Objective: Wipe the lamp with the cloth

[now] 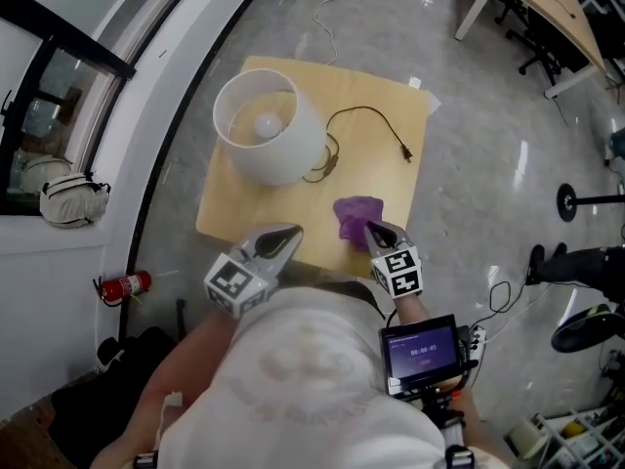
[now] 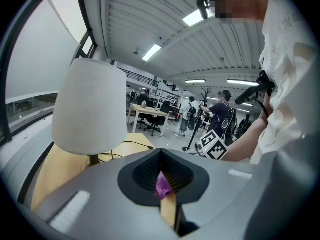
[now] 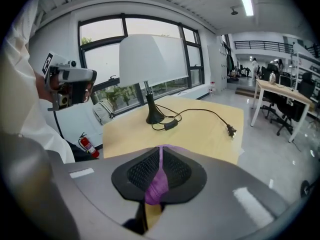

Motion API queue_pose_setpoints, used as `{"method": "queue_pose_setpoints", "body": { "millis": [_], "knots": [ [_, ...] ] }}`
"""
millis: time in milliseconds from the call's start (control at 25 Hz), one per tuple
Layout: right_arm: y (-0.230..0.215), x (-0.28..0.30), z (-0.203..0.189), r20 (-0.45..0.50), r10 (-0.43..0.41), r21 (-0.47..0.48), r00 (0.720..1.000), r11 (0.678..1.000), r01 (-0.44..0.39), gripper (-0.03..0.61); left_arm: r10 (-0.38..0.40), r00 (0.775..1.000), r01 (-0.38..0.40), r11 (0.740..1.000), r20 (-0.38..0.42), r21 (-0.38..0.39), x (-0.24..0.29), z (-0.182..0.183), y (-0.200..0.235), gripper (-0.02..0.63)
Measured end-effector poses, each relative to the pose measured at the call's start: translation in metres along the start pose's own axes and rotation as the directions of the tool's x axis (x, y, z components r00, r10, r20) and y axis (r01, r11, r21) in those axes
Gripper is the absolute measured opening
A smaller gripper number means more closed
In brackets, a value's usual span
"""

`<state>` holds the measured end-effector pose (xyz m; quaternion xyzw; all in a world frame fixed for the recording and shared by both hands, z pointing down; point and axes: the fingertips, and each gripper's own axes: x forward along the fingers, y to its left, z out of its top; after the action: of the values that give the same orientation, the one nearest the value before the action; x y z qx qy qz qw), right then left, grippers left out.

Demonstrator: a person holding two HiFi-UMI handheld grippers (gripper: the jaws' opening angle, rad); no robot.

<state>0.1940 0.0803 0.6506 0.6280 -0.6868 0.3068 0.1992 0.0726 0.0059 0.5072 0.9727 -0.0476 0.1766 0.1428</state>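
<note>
A lamp (image 1: 269, 125) with a white shade stands on the far left of a small wooden table (image 1: 386, 189). In the left gripper view the lamp (image 2: 90, 106) rises close on the left. A purple cloth (image 1: 356, 213) lies crumpled near the table's front edge. My right gripper (image 1: 372, 227) has its tip at the cloth's near edge. In the right gripper view the cloth (image 3: 157, 186) fills the slit between its closed jaws (image 3: 160, 151). My left gripper (image 1: 290, 231) hovers at the front edge, left of the cloth, jaws together (image 2: 161, 156). A scrap of the purple cloth (image 2: 162, 186) shows through the gap below them.
The lamp's black cord and plug (image 1: 404, 151) trail across the table's right half. A red fire extinguisher (image 1: 125, 285) and a bag (image 1: 73, 200) sit by the curved white wall at left. A desk (image 1: 547, 3) and chairs stand at the far right. People (image 2: 220, 116) stand far off.
</note>
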Motion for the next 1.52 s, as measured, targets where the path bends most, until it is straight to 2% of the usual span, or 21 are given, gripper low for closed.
{"method": "queue_pose_setpoints", "body": {
  "millis": [160, 440, 600, 720, 840, 920, 1000, 1200, 1360, 1520],
  "knots": [
    [-0.009, 0.013, -0.007, -0.056, -0.054, -0.014, 0.997, 0.998, 0.054, 0.068, -0.052, 0.998, 0.052, 0.999, -0.027, 0.012, 0.006, -0.002, 0.003, 0.0],
    [-0.005, 0.043, -0.021, -0.166, -0.095, 0.028, 0.981, 0.994, 0.101, 0.232, -0.148, 0.987, 0.151, 0.987, -0.065, 0.054, 0.009, 0.005, 0.012, 0.0],
    [-0.01, 0.058, -0.037, -0.241, -0.146, 0.031, 0.96, 0.987, 0.158, 0.278, -0.187, 0.98, 0.192, 0.978, -0.069, 0.084, 0.008, 0.013, 0.019, 0.0],
    [-0.012, 0.068, -0.053, -0.298, -0.169, 0.024, 0.94, 0.983, 0.185, 0.288, -0.19, 0.978, 0.196, 0.978, -0.083, 0.076, 0.003, 0.009, 0.028, 0.0],
    [-0.015, 0.072, -0.062, -0.344, -0.198, -0.007, 0.918, 0.978, 0.208, 0.264, -0.191, 0.976, 0.199, 0.977, -0.101, 0.071, 0.001, 0.005, 0.037, 0.0],
    [-0.018, 0.073, -0.064, -0.353, -0.22, -0.026, 0.909, 0.974, 0.225, 0.2, -0.196, 0.975, 0.204, 0.977, -0.101, 0.069, 0.0, 0.006, 0.041, 0.0],
    [-0.018, 0.074, -0.064, -0.354, -0.225, -0.023, 0.908, 0.973, 0.232, 0.161, -0.203, 0.974, 0.21, 0.975, -0.104, 0.066, -0.001, 0.005, 0.044, 0.0],
    [-0.017, 0.07, -0.061, -0.341, -0.215, 0.028, 0.915, 0.971, 0.239, 0.114, -0.226, 0.969, 0.232, 0.971, -0.101, 0.058, 0.001, 0.003, 0.046, 0.0],
    [-0.016, 0.049, -0.04, -0.271, -0.227, 0.087, 0.935, 0.962, 0.259, 0.104, -0.245, 0.966, 0.25, 0.967, -0.084, 0.056, 0.002, 0.007, 0.046, 0.0],
    [-0.016, 0.023, 0.0, -0.112, -0.232, 0.155, 0.966, 0.956, 0.248, 0.104, -0.26, 0.964, 0.264, 0.961, -0.063, 0.08, -0.001, 0.018, 0.046, 0.0]
  ]
}}
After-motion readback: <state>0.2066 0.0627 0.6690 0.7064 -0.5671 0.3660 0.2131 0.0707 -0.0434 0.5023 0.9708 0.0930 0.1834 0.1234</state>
